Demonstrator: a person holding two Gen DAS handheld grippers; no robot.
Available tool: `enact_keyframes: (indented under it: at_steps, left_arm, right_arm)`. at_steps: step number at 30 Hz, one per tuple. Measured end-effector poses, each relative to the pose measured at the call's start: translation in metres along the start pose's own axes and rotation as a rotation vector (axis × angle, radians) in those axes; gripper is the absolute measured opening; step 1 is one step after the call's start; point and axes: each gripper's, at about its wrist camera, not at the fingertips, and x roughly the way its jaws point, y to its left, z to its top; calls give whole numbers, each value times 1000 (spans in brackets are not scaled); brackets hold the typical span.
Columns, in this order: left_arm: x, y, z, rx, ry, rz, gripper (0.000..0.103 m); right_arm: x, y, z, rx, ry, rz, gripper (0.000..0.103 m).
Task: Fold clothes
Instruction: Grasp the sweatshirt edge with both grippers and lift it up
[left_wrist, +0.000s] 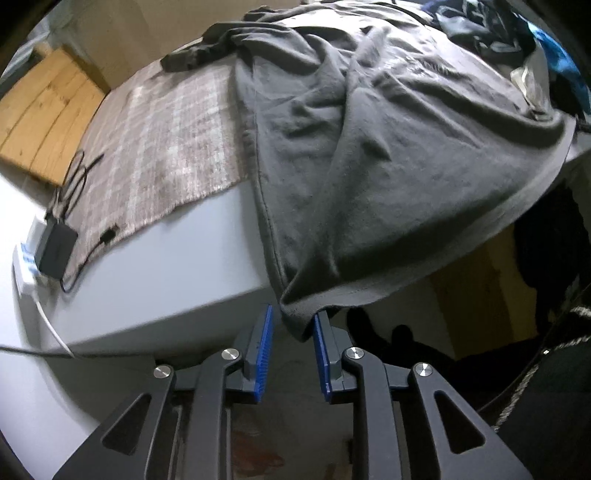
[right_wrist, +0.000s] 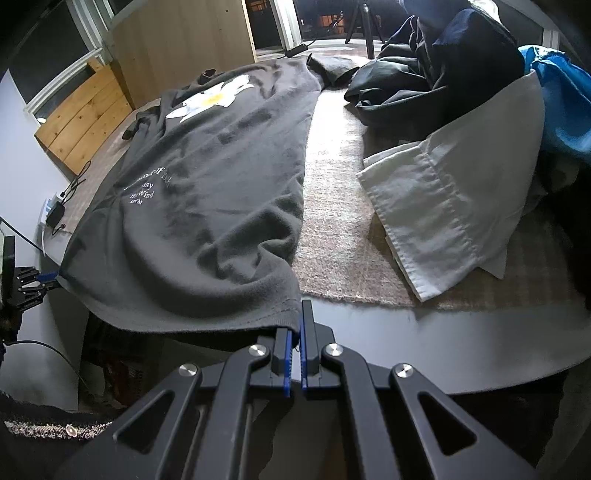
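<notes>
A dark grey T-shirt (left_wrist: 388, 166) lies spread on the table, its hem hanging over the near edge. In the right wrist view the T-shirt (right_wrist: 221, 184) shows white lettering and a white flower print. My left gripper (left_wrist: 294, 312) is open, and the shirt's left hem corner hangs between its blue pads (left_wrist: 264, 339), touching the right one. It also appears far left as the left gripper (right_wrist: 44, 278) at that corner. My right gripper (right_wrist: 295, 321) is shut on the shirt's right hem corner.
A plaid rug (right_wrist: 332, 221) covers the grey table (right_wrist: 443, 339). A folded white cloth (right_wrist: 461, 192), dark garments (right_wrist: 436, 74) and a blue item (right_wrist: 565, 103) are piled at right. A power strip with adapter (left_wrist: 48, 247) and cables sits at the left edge.
</notes>
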Motion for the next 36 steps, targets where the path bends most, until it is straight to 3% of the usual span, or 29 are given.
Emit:
enact_keyframes:
  at_steps: [3,5,8,12,15,19,23,25,26,28,32,34,36]
  left_arm:
    - [5,-4,1,28,3,4,21]
    - [8,-7,1,38,12,-26,8]
    - [4,-6,2,26,-1,-34,4]
    - [-35,36,4,-211,-123,-121,3]
    - [-49,66,-2,-342,-154,-146,3]
    - [-52,54,-5,-285,-129,-110,3]
    - [-40,56,1,-259,-96,-110,3]
    - [-34,59,3,-255,-71,-106,3]
    - [-36,59,3,-257,-61,-104,3]
    - [-43,60,5,-259,-52,-102,3]
    - [-54,72,36,-234,-82,-86,3]
    - [-44,85,66,-206,-93,-66,3]
    - [-38,107,121,-185,-124,-52,3]
  right_arm:
    - [2,2,1,-8,0,3,3]
    - [2,4,2,-15,0,6,3]
    - [2,7,2,-28,-1,12,3]
    - [3,13,1,-50,2,15,3]
    - [10,15,-6,-57,13,12,4]
    - [24,17,-16,-68,35,-15,5]
    - [30,16,-22,-62,46,-33,17]
    - [28,14,-24,-48,43,-25,10]
    - [21,13,-22,-20,31,19,3]
    - [4,10,-17,35,-4,105,3]
    - [-31,9,13,58,-105,131,3]
    - [-21,4,39,67,-110,94,3]
    - [-3,1,88,63,-105,44,3]
